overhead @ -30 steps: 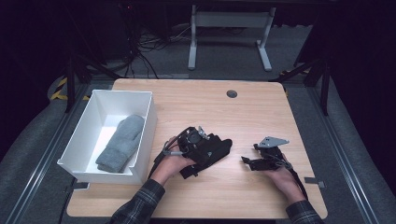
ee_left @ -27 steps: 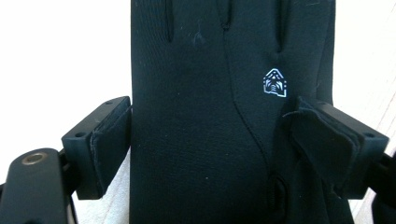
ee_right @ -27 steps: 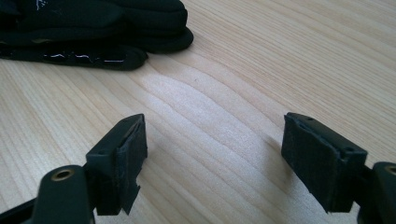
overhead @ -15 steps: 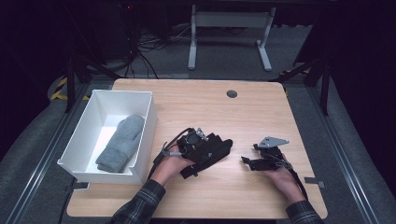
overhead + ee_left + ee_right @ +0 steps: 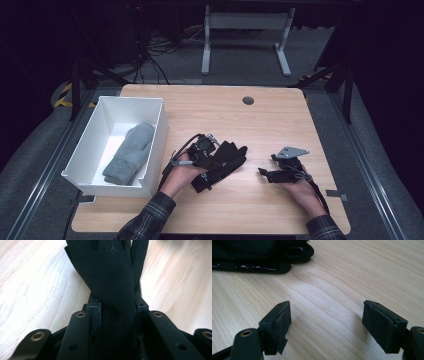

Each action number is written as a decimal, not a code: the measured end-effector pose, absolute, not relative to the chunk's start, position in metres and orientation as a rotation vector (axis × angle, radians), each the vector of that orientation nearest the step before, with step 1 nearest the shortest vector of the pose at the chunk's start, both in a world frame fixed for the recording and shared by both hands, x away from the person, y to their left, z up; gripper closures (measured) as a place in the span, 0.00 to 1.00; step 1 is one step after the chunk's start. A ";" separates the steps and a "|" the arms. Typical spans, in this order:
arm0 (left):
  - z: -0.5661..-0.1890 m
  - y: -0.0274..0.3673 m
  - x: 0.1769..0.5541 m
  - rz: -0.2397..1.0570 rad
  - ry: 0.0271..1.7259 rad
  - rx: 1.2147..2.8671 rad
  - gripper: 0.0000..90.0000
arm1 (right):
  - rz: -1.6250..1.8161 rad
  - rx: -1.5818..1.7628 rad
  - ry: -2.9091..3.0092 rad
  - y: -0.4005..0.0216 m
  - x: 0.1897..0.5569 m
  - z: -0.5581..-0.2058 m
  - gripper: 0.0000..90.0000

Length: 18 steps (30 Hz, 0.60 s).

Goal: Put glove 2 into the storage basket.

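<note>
Looking down from the high view, I see my left gripper (image 5: 212, 159) clamped on the black glove (image 5: 226, 161), which lies on the wooden table (image 5: 220, 115) just right of the white bin (image 5: 157, 131) holding a grey mitten (image 5: 129, 154). My right gripper (image 5: 272, 171) rests apart, near the table's right side.

Along my left gripper view, my jaws have just been closing, and the pads (image 5: 96, 312) now pinch the black glove (image 5: 112, 285) from both sides.

Along my right gripper view, my jaws stand wide with bare table (image 5: 352, 270) between them; the glove (image 5: 259, 255) lies farther off.
</note>
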<state>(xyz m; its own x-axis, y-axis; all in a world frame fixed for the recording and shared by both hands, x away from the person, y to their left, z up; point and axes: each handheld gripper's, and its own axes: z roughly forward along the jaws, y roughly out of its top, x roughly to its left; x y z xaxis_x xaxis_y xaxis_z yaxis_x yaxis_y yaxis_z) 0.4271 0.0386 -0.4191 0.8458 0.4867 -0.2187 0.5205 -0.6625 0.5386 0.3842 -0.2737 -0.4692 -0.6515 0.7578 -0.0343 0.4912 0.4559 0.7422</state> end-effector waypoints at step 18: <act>-0.317 0.072 0.417 0.037 0.772 2.319 0.77 | 1.021 1.058 2.349 -0.273 0.384 -0.469 0.26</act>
